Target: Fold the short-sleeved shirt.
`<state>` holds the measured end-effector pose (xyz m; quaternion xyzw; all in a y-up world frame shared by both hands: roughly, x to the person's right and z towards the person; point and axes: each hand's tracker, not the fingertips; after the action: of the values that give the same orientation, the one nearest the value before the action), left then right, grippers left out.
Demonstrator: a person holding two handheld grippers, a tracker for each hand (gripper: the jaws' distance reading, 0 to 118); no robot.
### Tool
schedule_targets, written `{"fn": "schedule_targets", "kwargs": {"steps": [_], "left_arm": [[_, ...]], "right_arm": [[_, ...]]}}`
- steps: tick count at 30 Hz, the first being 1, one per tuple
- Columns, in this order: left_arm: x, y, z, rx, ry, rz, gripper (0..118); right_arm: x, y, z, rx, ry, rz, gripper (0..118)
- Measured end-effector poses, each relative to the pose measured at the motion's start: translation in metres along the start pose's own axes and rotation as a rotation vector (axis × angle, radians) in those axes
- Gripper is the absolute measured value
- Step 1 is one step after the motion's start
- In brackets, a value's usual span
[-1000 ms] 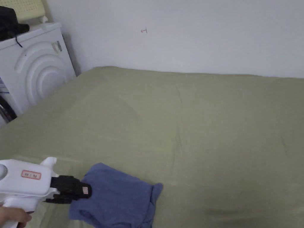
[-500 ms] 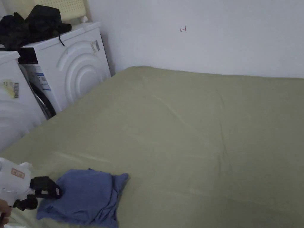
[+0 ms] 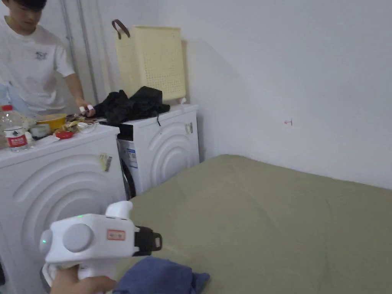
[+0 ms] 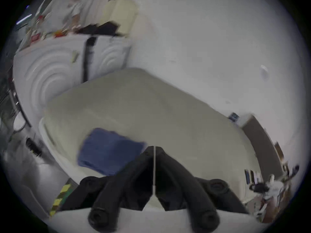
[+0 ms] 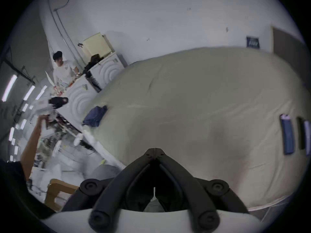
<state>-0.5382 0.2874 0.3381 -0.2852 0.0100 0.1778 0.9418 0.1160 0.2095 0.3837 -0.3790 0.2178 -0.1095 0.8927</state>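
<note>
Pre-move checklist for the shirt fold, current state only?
1. Blue shirt lies folded in a compact bundle on the green bed sheet, near its edge: ok.
2. Left gripper jaws shut, holding nothing, off the shirt: ok.
3. Right gripper jaws shut, holding nothing, above bare sheet: ok.
4. Fold neatness: not ok, a loose flap sticks out at one corner in the head view.
5. Person stands behind the washing machines, away from the bed: ok.
</note>
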Motion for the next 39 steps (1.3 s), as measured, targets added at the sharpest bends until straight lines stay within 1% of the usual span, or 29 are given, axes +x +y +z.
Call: {"fn": "schedule_targets", "kwargs": {"steps": [2,4,6,8,9,10,12,13,14,16,18,19,21,23,24,25,26,27,28,29,30,31,32,33,34,35,39], "left_arm": [[0.058,-0.028,0.010,0.041,-0.058,-0.056,0],[0.107,-0.053,0.009,0.020,-0.150,-0.104,0],[0.161,-0.083,0.003,0.022,-0.189,-0.167,0],[0.204,-0.102,-0.002,0.037,-0.179,-0.260,0],[0.234,-0.114,-0.001,0.051,-0.162,-0.312,0],[0.251,-0.119,-0.002,0.077,-0.158,-0.359,0],[0.282,-0.121,0.000,0.136,-0.138,-0.404,0],[0.293,-0.118,-0.001,0.149,-0.147,-0.414,0],[0.304,-0.115,0.002,0.162,-0.153,-0.389,0],[0.320,-0.109,0.010,0.225,-0.208,-0.373,0],[0.332,-0.097,0.017,0.262,-0.180,-0.414,0],[0.337,-0.093,0.021,0.280,-0.161,-0.434,0],[0.341,-0.084,0.028,0.335,-0.139,-0.452,0],[0.345,-0.079,0.033,0.361,-0.133,-0.431,0],[0.346,-0.076,0.035,0.380,-0.124,-0.415,1],[0.344,-0.074,0.035,0.389,-0.115,-0.409,10],[0.342,-0.071,0.034,0.397,-0.106,-0.396,42],[0.342,-0.070,0.032,0.393,-0.088,-0.380,81],[0.341,-0.070,0.028,0.370,-0.053,-0.347,112],[0.337,-0.070,0.024,0.384,-0.032,-0.321,118],[0.334,-0.072,0.024,0.417,-0.028,-0.297,118],[0.330,-0.073,0.022,0.419,-0.028,-0.269,118],[0.327,-0.074,0.019,0.413,-0.040,-0.272,118],[0.322,-0.076,0.014,0.404,-0.034,-0.266,118],[0.320,-0.077,0.011,0.399,-0.016,-0.260,118],[0.317,-0.079,0.009,0.392,-0.018,-0.261,118],[0.313,-0.083,0.001,0.370,-0.008,-0.270,118]], "right_arm": [[0.002,0.004,0.017,0.049,-0.053,0.004,0],[0.005,0.007,0.032,0.089,-0.088,0.006,0],[0.003,0.010,0.046,0.136,-0.150,0.037,0],[-0.002,0.014,0.057,0.172,-0.218,0.066,0],[-0.006,0.016,0.062,0.201,-0.253,0.094,0],[-0.009,0.019,0.066,0.233,-0.279,0.115,0],[-0.015,0.029,0.075,0.307,-0.333,0.136,0],[-0.018,0.034,0.079,0.341,-0.351,0.144,0],[-0.019,0.040,0.084,0.384,-0.365,0.151,0],[-0.025,0.052,0.097,0.469,-0.434,0.177,0],[-0.030,0.066,0.108,0.539,-0.500,0.194,0],[-0.032,0.072,0.112,0.566,-0.518,0.199,0],[-0.036,0.083,0.120,0.610,-0.547,0.201,0],[-0.039,0.091,0.122,0.615,-0.552,0.193,0],[-0.040,0.092,0.121,0.620,-0.559,0.195,0],[-0.040,0.093,0.120,0.625,-0.570,0.194,1],[-0.042,0.092,0.117,0.632,-0.591,0.195,16],[-0.043,0.091,0.114,0.642,-0.622,0.208,49],[-0.041,0.090,0.108,0.632,-0.642,0.213,96],[-0.038,0.090,0.102,0.602,-0.662,0.203,116],[-0.035,0.078,0.100,0.677,-0.701,0.211,116],[-0.030,0.075,0.096,0.641,-0.668,0.202,117],[-0.026,0.070,0.094,0.641,-0.667,0.194,117],[-0.022,0.065,0.093,0.640,-0.666,0.189,117],[-0.033,0.073,0.092,0.635,-0.674,0.185,117],[-0.036,0.073,0.092,0.635,-0.683,0.181,117],[-0.032,0.069,0.094,0.663,-0.690,0.166,117]]}}
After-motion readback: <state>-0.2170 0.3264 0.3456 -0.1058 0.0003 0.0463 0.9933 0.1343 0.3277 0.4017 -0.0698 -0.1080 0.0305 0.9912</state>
